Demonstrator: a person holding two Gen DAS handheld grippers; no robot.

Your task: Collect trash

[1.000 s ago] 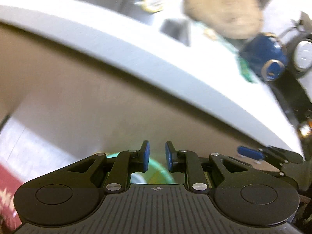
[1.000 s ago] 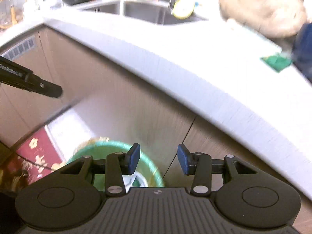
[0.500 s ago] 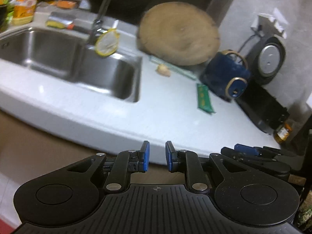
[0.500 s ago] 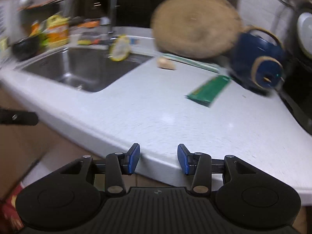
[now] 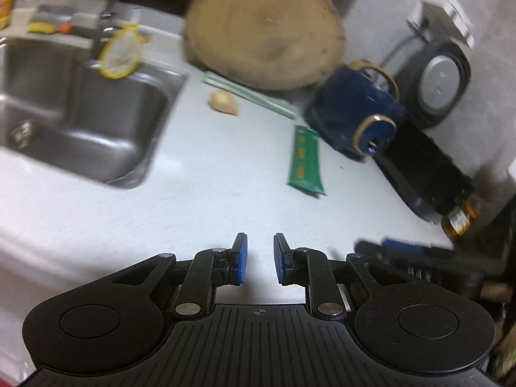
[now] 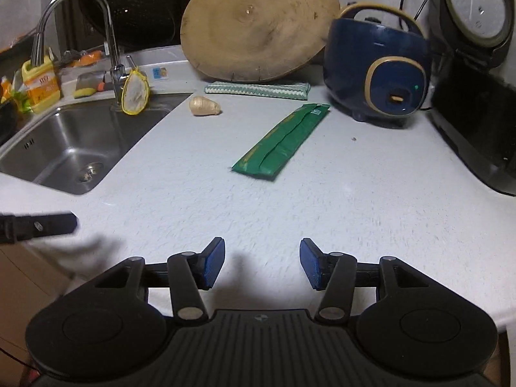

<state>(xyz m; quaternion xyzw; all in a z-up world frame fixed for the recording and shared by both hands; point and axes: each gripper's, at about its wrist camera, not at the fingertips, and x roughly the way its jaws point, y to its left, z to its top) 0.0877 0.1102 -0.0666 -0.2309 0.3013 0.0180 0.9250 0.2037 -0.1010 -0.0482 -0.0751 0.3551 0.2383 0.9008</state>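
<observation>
Ahead in the left wrist view, left gripper (image 5: 260, 258) narrowly parted and empty over bare white counter (image 5: 200, 193), near its front edge; green wrapper (image 5: 304, 160) flat farther on, sink (image 5: 80, 119) to its left, blue cooker (image 5: 354, 113) just beside its far end. Then from the right wrist: right gripper (image 6: 262, 264) empty, jaws opening, open counter (image 6: 338, 200) between it and the green wrapper (image 6: 283, 138), black appliance (image 6: 477, 135) walling the right edge.

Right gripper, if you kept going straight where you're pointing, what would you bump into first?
Probably the bare white countertop, since the right gripper, jaws opening and empty, tilts downward. The green wrapper lies farther ahead; depth is unclear.
</observation>
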